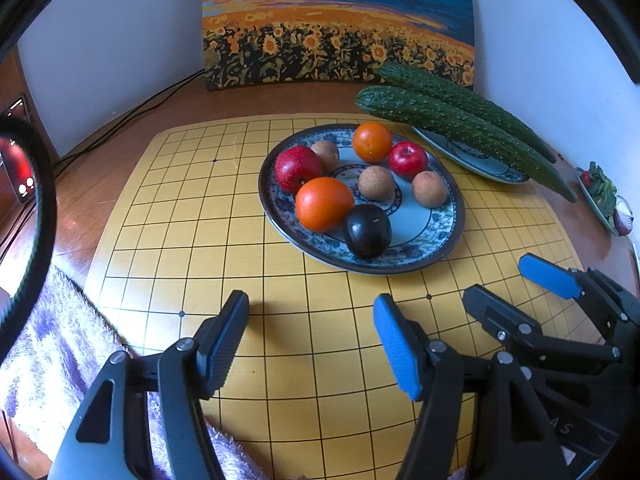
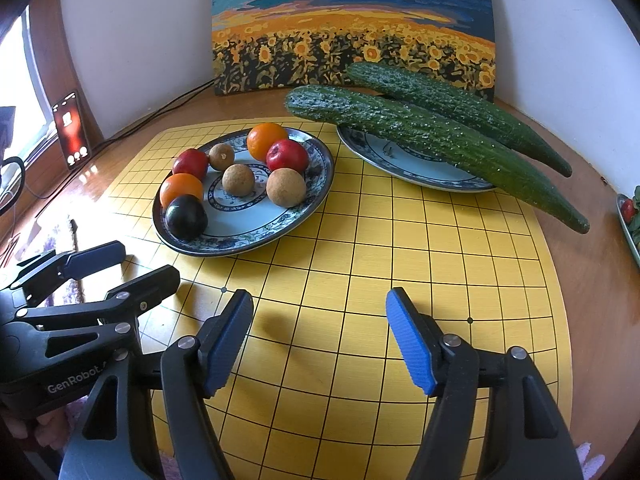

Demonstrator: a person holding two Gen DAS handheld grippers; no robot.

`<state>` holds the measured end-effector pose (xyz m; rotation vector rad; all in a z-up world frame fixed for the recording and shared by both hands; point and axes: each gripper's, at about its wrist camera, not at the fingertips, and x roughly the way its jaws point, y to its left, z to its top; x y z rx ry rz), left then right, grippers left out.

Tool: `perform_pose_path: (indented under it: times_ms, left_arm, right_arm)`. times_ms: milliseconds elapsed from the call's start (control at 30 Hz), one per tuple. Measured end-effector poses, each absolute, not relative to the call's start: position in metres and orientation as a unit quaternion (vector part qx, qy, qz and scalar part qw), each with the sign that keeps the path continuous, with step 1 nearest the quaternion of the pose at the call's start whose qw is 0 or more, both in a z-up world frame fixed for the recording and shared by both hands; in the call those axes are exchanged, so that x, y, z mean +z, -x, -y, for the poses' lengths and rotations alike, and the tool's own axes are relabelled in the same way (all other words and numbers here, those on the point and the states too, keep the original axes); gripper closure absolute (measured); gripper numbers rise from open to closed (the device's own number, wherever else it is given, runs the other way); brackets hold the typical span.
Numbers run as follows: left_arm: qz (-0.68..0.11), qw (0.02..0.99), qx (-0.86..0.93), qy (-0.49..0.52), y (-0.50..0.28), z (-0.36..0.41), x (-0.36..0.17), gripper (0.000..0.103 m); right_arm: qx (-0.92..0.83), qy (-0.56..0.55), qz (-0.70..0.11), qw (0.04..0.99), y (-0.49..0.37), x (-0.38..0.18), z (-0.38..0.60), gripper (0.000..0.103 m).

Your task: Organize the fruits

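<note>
A blue-patterned plate (image 1: 434, 236) (image 2: 304, 204) on the yellow grid board holds two red apples (image 1: 298, 168) (image 2: 287, 155), two oranges (image 1: 324, 204) (image 2: 266, 140), three brown round fruits (image 1: 376, 183) (image 2: 286, 187) and a dark plum (image 1: 367, 230) (image 2: 186, 216). A second plate (image 1: 476, 158) (image 2: 400, 160) behind it carries two long cucumbers (image 1: 452, 124) (image 2: 420, 132). My left gripper (image 1: 312, 344) is open and empty, over the board in front of the fruit plate; it also shows in the right wrist view (image 2: 132, 264). My right gripper (image 2: 320, 344) is open and empty beside it, also seen in the left wrist view (image 1: 516, 284).
A sunflower painting (image 1: 336, 24) leans on the white wall behind. A purple towel (image 1: 60, 352) lies at the board's left front. A phone (image 2: 72, 130) stands at the far left, with cables along the wall. A dish of greens (image 1: 604, 196) sits at the right edge.
</note>
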<state>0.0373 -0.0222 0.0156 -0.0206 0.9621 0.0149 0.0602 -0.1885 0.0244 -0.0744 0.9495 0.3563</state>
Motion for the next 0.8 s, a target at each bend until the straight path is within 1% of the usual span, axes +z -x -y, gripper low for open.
perform_pose_path:
  times_ms: [800]
  left_arm:
    - [-0.461,0.887,0.009,0.01,-0.0369,0.0222,0.0149,0.035]
  right_arm:
    - [0.17,0.036,-0.454,0.874,-0.0601,0.0243,0.1881,0.032]
